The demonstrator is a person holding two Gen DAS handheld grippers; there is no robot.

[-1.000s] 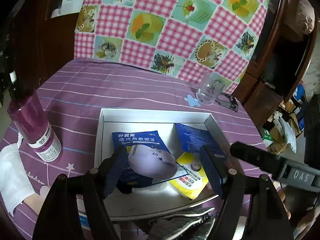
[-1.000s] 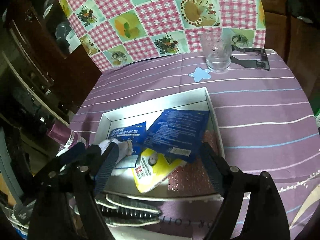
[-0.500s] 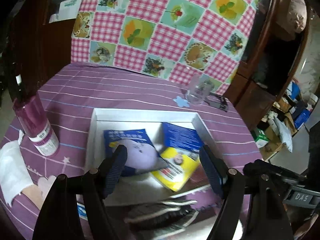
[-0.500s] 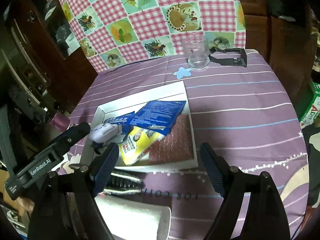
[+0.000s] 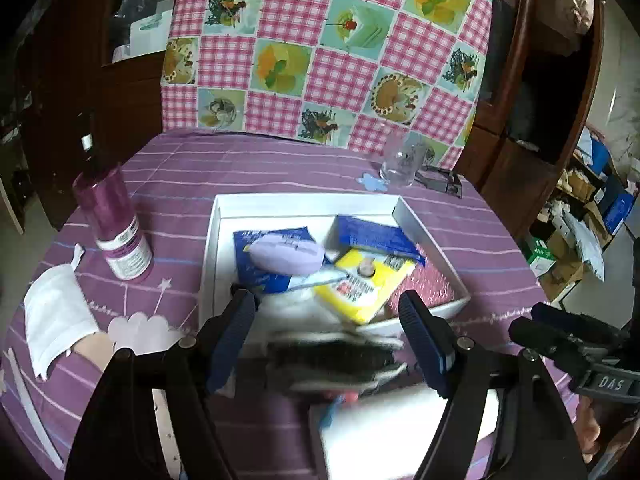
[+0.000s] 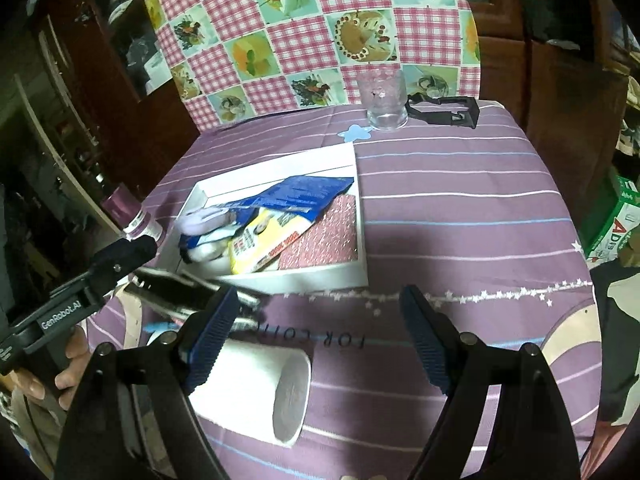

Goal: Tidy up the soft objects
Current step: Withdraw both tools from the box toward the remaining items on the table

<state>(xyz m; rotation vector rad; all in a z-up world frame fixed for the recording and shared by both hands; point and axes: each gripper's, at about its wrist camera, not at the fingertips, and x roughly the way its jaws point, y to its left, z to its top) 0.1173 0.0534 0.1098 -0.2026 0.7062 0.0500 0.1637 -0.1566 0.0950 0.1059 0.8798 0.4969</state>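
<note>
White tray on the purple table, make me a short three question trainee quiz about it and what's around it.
1. True or false: the yellow packet lies inside the white tray.
2. What stands beside the clear glass: A black clip, B spoon, C book?
3. Which white thing lies on its side nearest the right gripper?

Key: 1 true; 2 A; 3 the paper roll.

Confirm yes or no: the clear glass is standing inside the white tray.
No, the clear glass stands on the purple cloth beyond the white tray, beside a black clip.
</note>
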